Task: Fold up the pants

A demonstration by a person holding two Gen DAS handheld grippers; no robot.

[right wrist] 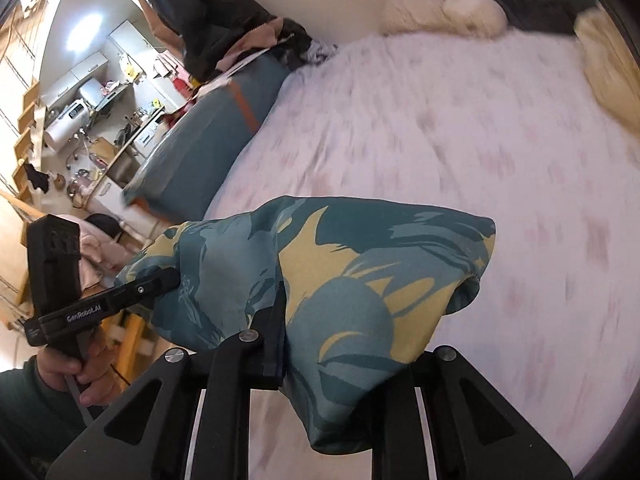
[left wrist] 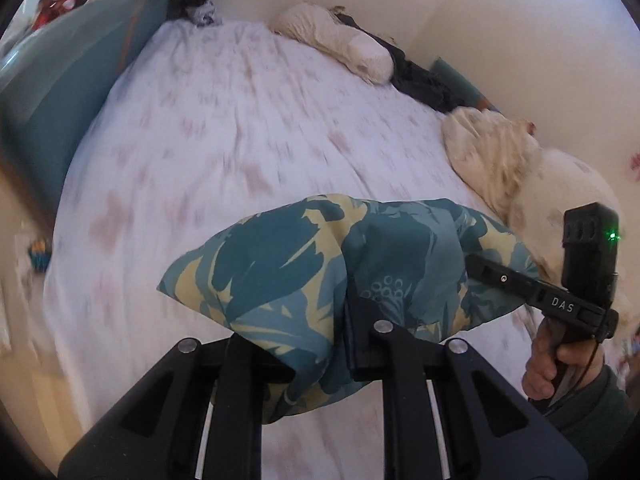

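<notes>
The pants (left wrist: 280, 272) are teal cloth with a yellow leaf print, bunched and lifted above the bed (left wrist: 240, 120). In the left wrist view my left gripper (left wrist: 336, 336) is shut on one part of the cloth, which drapes over its fingers. My right gripper (left wrist: 476, 268) bites into the same cloth from the right, held by a hand (left wrist: 548, 364). In the right wrist view the pants (right wrist: 360, 272) hang from my right gripper (right wrist: 296, 340), shut on the fabric. My left gripper (right wrist: 168, 276) pinches the cloth's left end.
The bed (right wrist: 440, 140) has a pale sheet with faint pink marks. Cream blankets (left wrist: 500, 160) and a cream bundle (left wrist: 340, 40) lie along the wall, beside dark clothes (left wrist: 424, 76). A teal padded bed end (right wrist: 208, 136) borders the left; a cluttered kitchen area (right wrist: 88, 92) lies beyond.
</notes>
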